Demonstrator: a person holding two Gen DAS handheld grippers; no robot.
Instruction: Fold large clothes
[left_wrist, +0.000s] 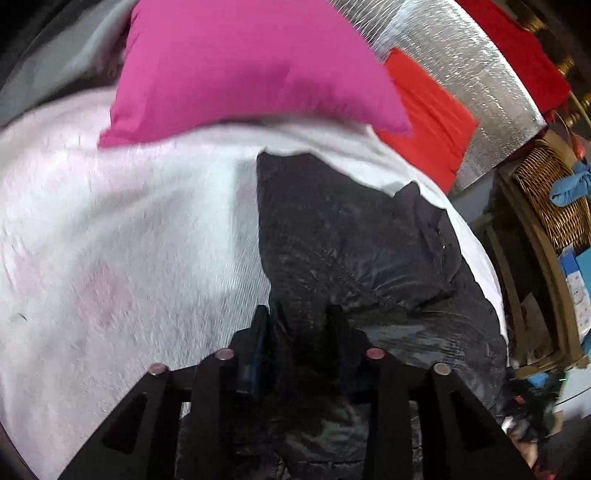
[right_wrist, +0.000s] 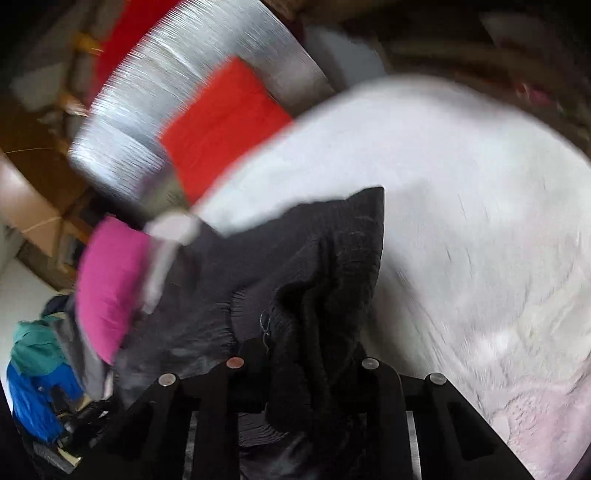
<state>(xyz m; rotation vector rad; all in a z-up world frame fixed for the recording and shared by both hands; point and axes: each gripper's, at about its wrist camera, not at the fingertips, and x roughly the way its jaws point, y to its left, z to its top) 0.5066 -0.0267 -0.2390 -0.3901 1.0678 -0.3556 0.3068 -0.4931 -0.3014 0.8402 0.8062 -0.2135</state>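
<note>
A large dark grey knitted garment (left_wrist: 351, 240) lies on a white fuzzy blanket (left_wrist: 129, 240) and reaches down to my left gripper (left_wrist: 299, 317). The left fingers are close together with the dark cloth between them. In the right wrist view the same garment (right_wrist: 314, 266) is bunched and lifted over the white blanket (right_wrist: 480, 184). My right gripper (right_wrist: 306, 350) is shut on a thick fold of it. Both views are blurred by motion.
A pink pillow (left_wrist: 251, 66) lies on the blanket behind the garment, with a red cushion (left_wrist: 428, 110) and a silver quilted surface (left_wrist: 461, 55) further back. A wicker basket (left_wrist: 546, 195) stands at the right. Blue and teal clothes (right_wrist: 37, 369) are piled at the left.
</note>
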